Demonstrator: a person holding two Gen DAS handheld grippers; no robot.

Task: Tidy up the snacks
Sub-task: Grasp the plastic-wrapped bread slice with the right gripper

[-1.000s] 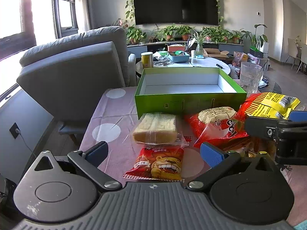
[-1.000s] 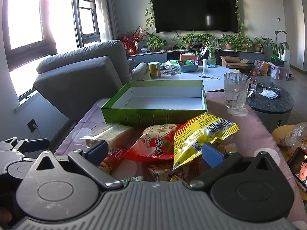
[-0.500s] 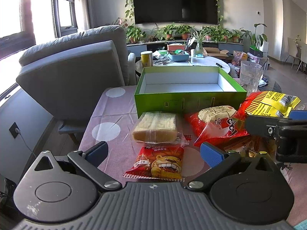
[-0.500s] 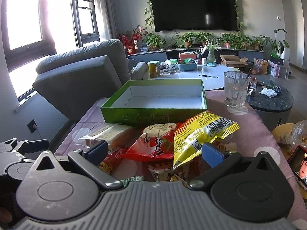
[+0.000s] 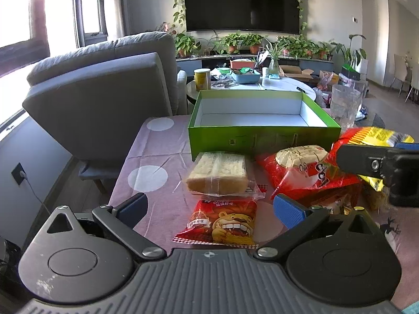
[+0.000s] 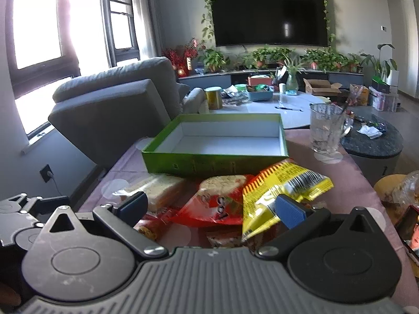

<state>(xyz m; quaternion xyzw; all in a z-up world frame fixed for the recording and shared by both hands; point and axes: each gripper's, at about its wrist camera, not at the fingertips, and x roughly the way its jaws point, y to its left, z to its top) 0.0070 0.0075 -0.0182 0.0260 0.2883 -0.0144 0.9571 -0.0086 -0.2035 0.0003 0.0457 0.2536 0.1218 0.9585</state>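
Nothing was packed yet: the green box (image 5: 264,141) at twelve o'clock stood empty on the tabletop (image 5: 157,157). My left claw (image 5: 209,206) gaped wide above the lion packet (image 5: 222,222), with the wrapped cake (image 5: 218,174) just beyond. My right claw (image 6: 210,208) was spread too, holding nothing, the yellow bag (image 6: 282,188) at one o'clock and the red bag (image 6: 222,201) ahead. All the snacks remained outside.

Home living room, grey sofa (image 5: 104,89), wall television (image 6: 269,13), potted plants (image 6: 272,55)
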